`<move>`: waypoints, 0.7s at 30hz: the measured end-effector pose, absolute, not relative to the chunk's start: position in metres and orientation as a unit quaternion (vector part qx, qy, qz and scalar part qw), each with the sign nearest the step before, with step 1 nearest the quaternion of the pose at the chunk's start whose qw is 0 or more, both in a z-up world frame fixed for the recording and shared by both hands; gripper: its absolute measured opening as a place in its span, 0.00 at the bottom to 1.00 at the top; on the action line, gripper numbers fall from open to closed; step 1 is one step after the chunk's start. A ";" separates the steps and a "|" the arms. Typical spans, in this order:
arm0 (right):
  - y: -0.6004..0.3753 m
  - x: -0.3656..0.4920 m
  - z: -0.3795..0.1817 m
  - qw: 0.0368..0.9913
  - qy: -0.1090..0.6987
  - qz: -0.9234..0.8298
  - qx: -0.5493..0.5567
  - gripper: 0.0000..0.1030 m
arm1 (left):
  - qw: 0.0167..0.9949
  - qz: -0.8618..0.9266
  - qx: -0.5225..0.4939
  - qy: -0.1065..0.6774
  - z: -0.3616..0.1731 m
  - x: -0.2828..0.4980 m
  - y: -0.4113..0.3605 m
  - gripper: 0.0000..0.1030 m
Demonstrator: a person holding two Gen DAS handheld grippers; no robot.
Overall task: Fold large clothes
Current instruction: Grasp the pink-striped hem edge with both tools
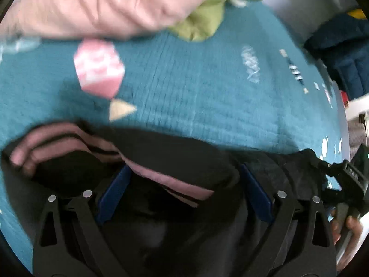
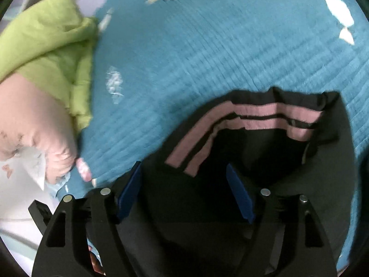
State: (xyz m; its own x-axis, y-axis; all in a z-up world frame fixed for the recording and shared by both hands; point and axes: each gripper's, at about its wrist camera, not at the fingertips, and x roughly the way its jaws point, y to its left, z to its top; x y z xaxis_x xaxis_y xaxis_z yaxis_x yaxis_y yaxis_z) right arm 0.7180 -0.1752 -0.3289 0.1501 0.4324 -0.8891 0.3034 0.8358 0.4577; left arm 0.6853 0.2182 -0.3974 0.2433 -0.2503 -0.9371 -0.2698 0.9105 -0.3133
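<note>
My left gripper (image 1: 184,191) and right gripper (image 2: 184,191): black frames, blue pads, silver rivets at four and eight o'clock.

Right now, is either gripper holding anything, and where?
Nothing is held: the left gripper and right gripper both stand open over the black garment.

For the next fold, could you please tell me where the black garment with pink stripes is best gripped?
Probably the striped edge of the black fabric garment with pink stripes: it lies flat on the teal bedspread with that edge exposed, so come from above, one pad sliding under.
</note>
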 end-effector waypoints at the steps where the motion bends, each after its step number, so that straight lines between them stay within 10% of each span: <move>1: -0.176 0.720 -0.334 0.701 0.652 0.041 0.286 0.73 | 0.755 0.011 -0.220 0.618 -0.403 0.687 0.220 0.93; 6: -0.165 0.725 -0.355 0.694 0.670 0.049 0.259 0.75 | 0.756 0.010 -0.215 0.618 -0.406 0.691 0.220 0.84; 9: -0.162 0.721 -0.347 0.713 0.646 0.091 0.258 0.38 | 0.769 -0.005 -0.205 0.605 -0.400 0.692 0.217 0.68; 12: -0.155 0.715 -0.332 0.740 0.624 0.111 0.225 0.28 | 0.793 -0.011 -0.178 0.583 -0.391 0.690 0.209 0.59; 21: -0.159 0.703 -0.270 0.790 0.545 0.158 0.234 0.24 | 0.828 -0.039 -0.205 0.520 -0.336 0.687 0.218 0.55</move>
